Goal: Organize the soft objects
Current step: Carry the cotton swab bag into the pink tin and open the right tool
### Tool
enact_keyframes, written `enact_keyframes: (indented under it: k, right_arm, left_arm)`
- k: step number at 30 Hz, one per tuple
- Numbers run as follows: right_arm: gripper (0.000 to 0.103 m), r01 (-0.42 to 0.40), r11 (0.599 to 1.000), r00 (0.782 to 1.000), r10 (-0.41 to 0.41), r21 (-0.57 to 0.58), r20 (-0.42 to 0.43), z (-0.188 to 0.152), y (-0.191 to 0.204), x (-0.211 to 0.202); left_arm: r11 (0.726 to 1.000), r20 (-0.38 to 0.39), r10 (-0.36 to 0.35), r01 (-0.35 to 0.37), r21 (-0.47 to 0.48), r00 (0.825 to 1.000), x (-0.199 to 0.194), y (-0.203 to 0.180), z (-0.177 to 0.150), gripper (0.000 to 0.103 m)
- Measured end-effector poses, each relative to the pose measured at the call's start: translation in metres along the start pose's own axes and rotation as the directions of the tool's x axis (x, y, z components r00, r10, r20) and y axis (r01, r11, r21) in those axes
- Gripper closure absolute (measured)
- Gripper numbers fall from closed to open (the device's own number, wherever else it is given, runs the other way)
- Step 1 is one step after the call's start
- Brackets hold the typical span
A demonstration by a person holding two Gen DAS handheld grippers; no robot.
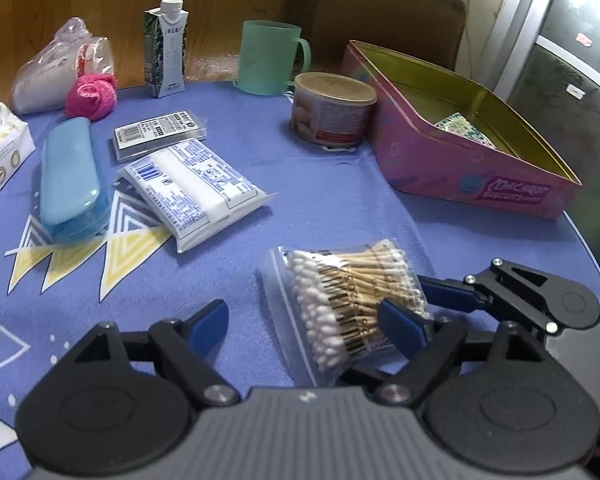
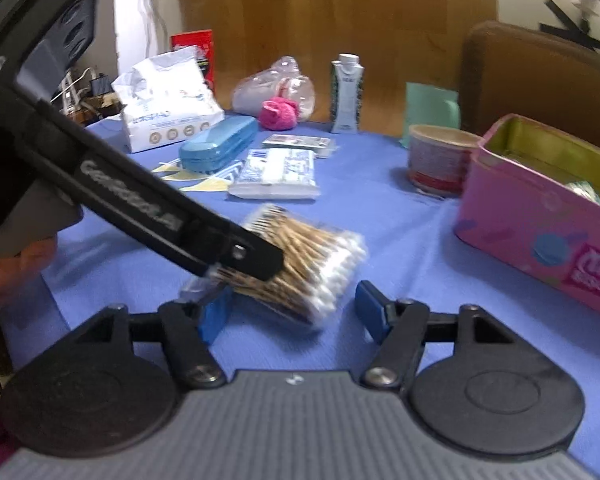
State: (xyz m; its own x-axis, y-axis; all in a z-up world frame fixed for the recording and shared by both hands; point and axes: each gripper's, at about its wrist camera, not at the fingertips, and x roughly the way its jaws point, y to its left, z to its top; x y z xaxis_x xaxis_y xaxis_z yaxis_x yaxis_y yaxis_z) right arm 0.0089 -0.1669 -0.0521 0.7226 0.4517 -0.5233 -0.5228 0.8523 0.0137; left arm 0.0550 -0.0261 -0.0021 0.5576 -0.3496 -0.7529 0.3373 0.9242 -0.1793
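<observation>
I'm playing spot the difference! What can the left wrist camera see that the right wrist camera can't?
Only the left wrist view shows the green mug's handle and the packet inside the pink tin.

Only the right wrist view shows a red box behind the tissue pack, and a person's hand holding the left tool.

Both show the bag of cotton swabs, the blue case, the pink fluffy ball and the drink carton.

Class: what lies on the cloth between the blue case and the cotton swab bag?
A white tissue packet lies between the blue case and the cotton swab bag, clearest in the left wrist view.
</observation>
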Motion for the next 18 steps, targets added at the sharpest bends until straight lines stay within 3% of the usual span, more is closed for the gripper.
enact_keyframes:
  k: [4, 6, 10, 12, 15, 18]
  right_arm:
    - [0.053, 0.010, 1.000, 1.000, -0.010, -0.003, 0.023, -0.001, -0.001, -0.003]
    - [0.058, 0.015, 0.999, 0.999, -0.017, 0.029, 0.039, -0.002, -0.005, -0.006]
    - [0.058, 0.078, 0.994, 0.989, -0.087, 0.074, 0.118, -0.001, -0.014, -0.021]
    - [0.058, 0.129, 0.987, 0.973, -0.145, 0.099, 0.180, 0.004, -0.023, -0.035]
    - [0.058, 0.214, 0.962, 0.930, -0.254, 0.167, 0.267, 0.011, -0.046, -0.058]
    - [0.058, 0.293, 0.923, 0.882, -0.362, 0.251, 0.302, 0.016, -0.076, -0.077]
  left_arm:
    - [1.000, -0.001, -0.026, 0.026, 0.010, 1.000, -0.005, -0.008, 0.004, 0.045]
    - [0.999, 0.006, -0.024, 0.024, 0.047, 1.000, -0.006, -0.018, 0.012, 0.048]
    - [0.989, 0.067, -0.059, 0.050, 0.137, 0.996, -0.014, -0.047, 0.038, 0.051]
    - [0.979, 0.113, -0.099, 0.077, 0.190, 0.989, -0.019, -0.065, 0.055, 0.051]
    - [0.952, 0.176, -0.173, 0.119, 0.281, 0.969, -0.016, -0.100, 0.078, 0.050]
    - [0.934, 0.210, -0.237, 0.163, 0.319, 0.949, 0.003, -0.130, 0.099, 0.041]
